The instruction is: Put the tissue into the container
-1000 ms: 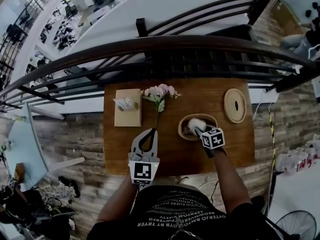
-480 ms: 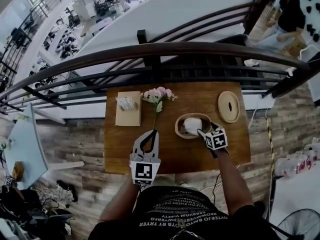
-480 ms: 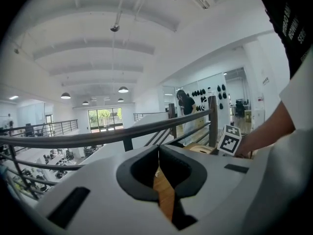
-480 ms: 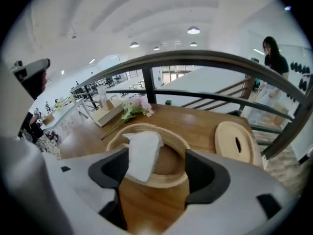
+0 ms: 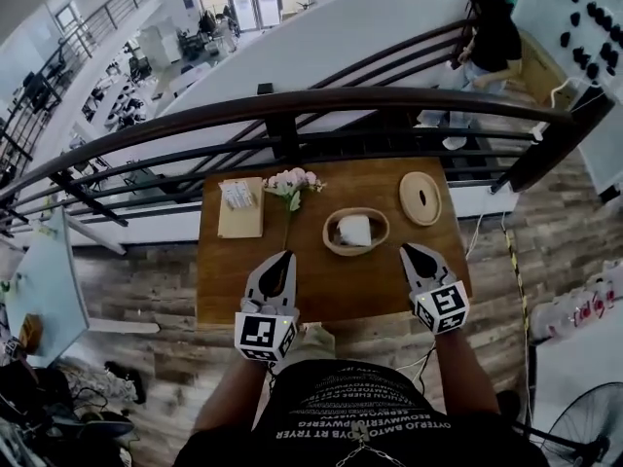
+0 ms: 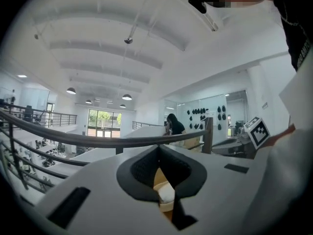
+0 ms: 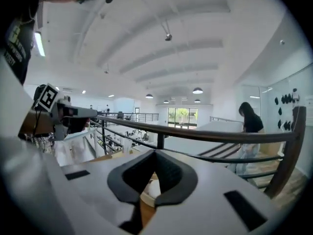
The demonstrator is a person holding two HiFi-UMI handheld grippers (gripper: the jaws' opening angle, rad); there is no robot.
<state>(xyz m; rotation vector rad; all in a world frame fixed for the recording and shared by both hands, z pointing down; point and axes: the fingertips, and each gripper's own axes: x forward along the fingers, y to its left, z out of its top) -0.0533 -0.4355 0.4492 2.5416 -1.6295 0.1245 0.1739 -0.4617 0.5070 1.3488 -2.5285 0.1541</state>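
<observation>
Wooden table [image 5: 326,290] is sitting mid-frame behind a dark railing [image 5: 321,103]. Flowers [image 5: 290,182] and a flat box [image 5: 240,212] are lying at its upper left, a round lid [image 5: 421,198] at its upper right. Tissue [image 5: 354,230] is resting inside the container [image 5: 352,252] at center. Left claw [image 5: 283,255] and right claw [image 5: 405,249] are both hanging closed and empty over the near edge. The right claw is pulled back from the container it was reaching into a second ago.

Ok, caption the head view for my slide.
Tissue in the bowl; left gripper and right gripper shut over the table.
</observation>
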